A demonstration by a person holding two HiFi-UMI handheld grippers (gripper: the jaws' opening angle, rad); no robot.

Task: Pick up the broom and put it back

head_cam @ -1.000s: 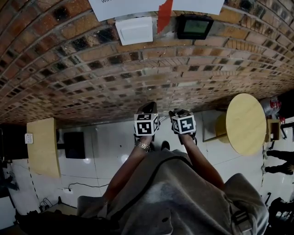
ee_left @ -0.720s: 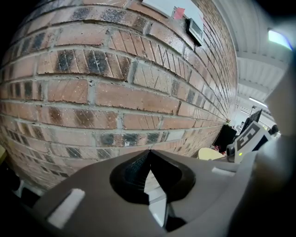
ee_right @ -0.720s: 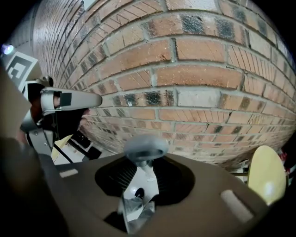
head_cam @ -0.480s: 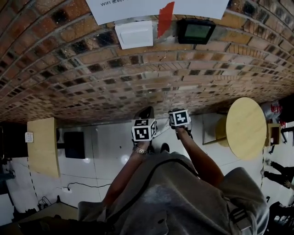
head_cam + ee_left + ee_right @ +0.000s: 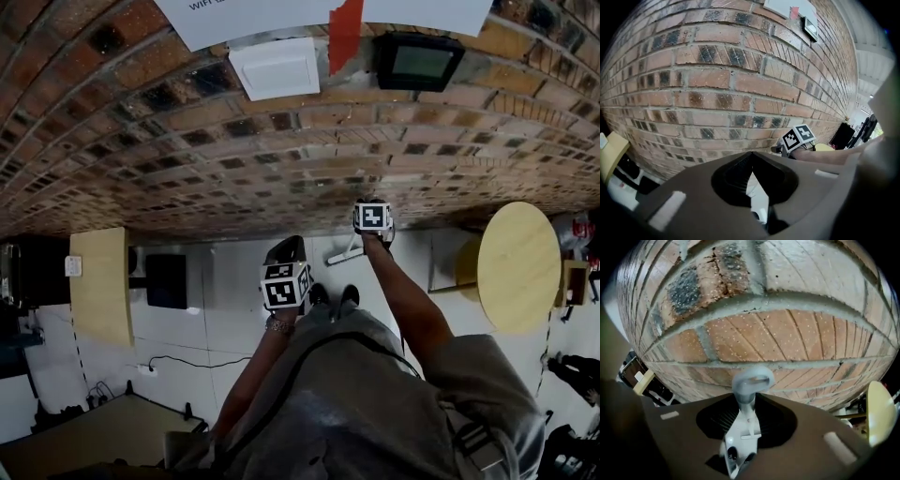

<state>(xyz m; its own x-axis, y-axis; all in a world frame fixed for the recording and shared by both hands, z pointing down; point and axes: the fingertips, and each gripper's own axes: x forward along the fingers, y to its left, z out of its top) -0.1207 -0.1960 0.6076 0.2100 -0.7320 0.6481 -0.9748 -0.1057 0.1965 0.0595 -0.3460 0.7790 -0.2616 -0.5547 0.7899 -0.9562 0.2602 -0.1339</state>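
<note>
My right gripper [image 5: 747, 401] is shut on the broom's pale grey handle [image 5: 749, 399], whose looped end [image 5: 753, 379] sticks out past the jaws, very close to the brick wall [image 5: 754, 329]. In the head view the right gripper [image 5: 373, 220] is stretched out to the foot of the wall, and a thin pale piece of the broom [image 5: 345, 253] slants down to its left. My left gripper [image 5: 285, 274] hangs nearer my body, beside my shoes. In its own view the left gripper [image 5: 751, 159] is shut with nothing in it, and only white floor shows below the tips.
The brick wall [image 5: 281, 159] carries a white panel [image 5: 275, 67] and a black screen [image 5: 419, 61]. A round wooden table [image 5: 517, 267] stands at the right. At the left are a rectangular wooden top [image 5: 98, 286] and a black box [image 5: 166, 280]. A cable [image 5: 178, 361] lies on the white floor.
The right gripper has reached out and down toward the foot of the wall with the handle in it. The left gripper has drawn back toward my body and a little left.
</note>
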